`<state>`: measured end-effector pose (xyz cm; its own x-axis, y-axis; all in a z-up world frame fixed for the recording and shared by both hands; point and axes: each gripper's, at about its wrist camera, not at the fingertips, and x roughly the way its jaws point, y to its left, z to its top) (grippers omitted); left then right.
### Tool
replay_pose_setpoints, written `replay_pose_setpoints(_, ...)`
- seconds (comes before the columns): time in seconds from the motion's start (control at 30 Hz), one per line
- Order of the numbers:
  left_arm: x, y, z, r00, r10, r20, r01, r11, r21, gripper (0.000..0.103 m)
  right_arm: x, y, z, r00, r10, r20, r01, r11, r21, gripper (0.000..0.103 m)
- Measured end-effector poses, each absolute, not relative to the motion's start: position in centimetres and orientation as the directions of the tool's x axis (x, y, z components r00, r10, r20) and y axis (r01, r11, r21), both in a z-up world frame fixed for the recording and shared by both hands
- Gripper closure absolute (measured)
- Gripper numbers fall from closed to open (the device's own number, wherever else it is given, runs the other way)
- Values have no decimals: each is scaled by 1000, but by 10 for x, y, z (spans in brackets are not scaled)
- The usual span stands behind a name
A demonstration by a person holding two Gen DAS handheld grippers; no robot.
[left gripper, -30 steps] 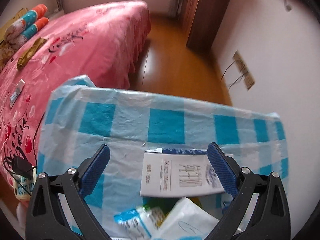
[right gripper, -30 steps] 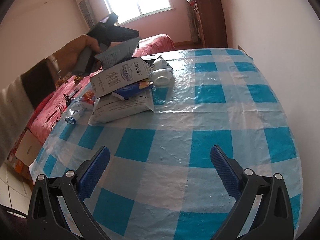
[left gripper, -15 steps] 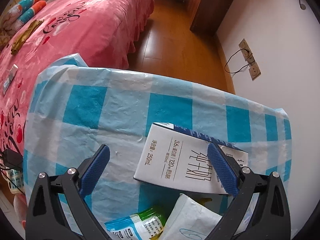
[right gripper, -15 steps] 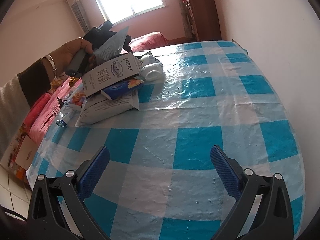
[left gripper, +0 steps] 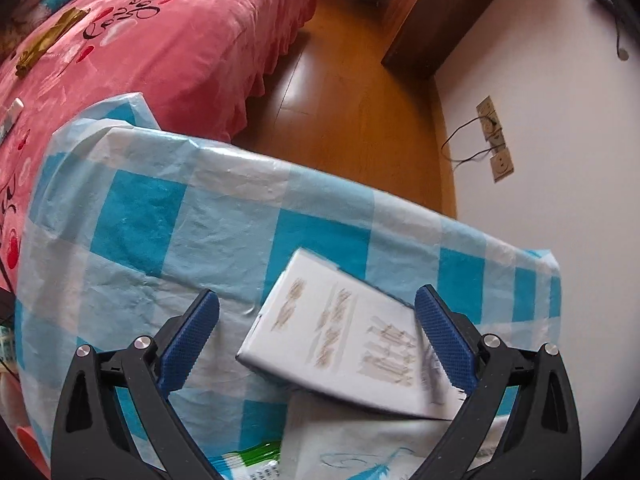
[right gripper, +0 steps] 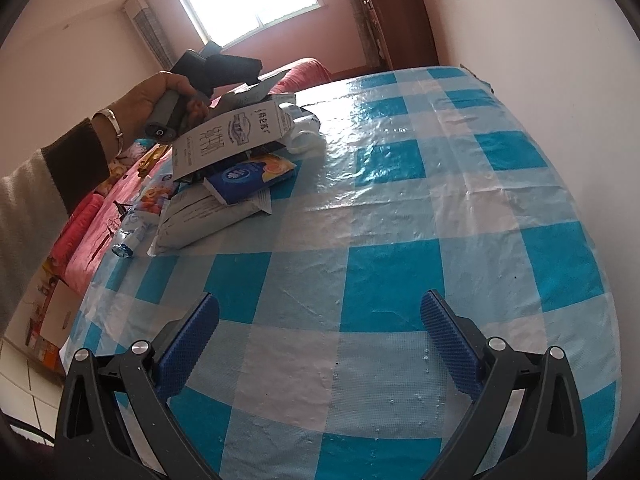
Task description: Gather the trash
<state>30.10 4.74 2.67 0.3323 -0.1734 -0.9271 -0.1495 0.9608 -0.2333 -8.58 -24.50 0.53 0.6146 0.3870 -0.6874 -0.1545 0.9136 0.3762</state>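
Note:
A pile of trash lies on the blue-checked table [right gripper: 400,208]: a white milk carton [right gripper: 232,136] on top, a blue and orange packet [right gripper: 252,174], and a white plastic bag [right gripper: 208,220]. In the left wrist view the carton [left gripper: 344,336] lies between my open left gripper's [left gripper: 316,316] fingers, above the white bag [left gripper: 360,440] and a green-and-white wrapper [left gripper: 248,460]. The left gripper also shows in the right wrist view [right gripper: 224,68], held over the pile. My right gripper [right gripper: 320,316] is open and empty over the near part of the table.
A pink bed [left gripper: 140,40] stands beside the table, with small items on it. A wooden floor [left gripper: 352,112], a dark wardrobe [left gripper: 432,12] and wall sockets with a cable [left gripper: 492,140] lie beyond the table edge. A small bottle [right gripper: 132,228] lies at the table's left edge.
The left gripper has moved down and in over the pile, so the milk carton now fills the gap between its fingers. The right gripper has barely moved.

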Motion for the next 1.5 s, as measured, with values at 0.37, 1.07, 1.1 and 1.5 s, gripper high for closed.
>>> replay_pose_setpoints(0.37,320,47,23,312,-86,-946,-224,961,-161,4,-84,-242,4,610,384,-693,-160,916,367,4)
replay_pose_setpoints(1.07,192,13,20,321,-199,-926,-30,975,-220,4,-89,-253,8,636,390,-666,-140,907,397,4)
replay_pose_setpoints(1.1,180,10,20,322,-213,-922,-15,973,-231,4,-91,-255,8,637,388,-666,-134,906,400,4)
replay_pose_setpoints(1.5,85,21,53,475,-338,-812,95,938,-334,4,-122,-240,14,622,390,-679,-185,916,357,4)
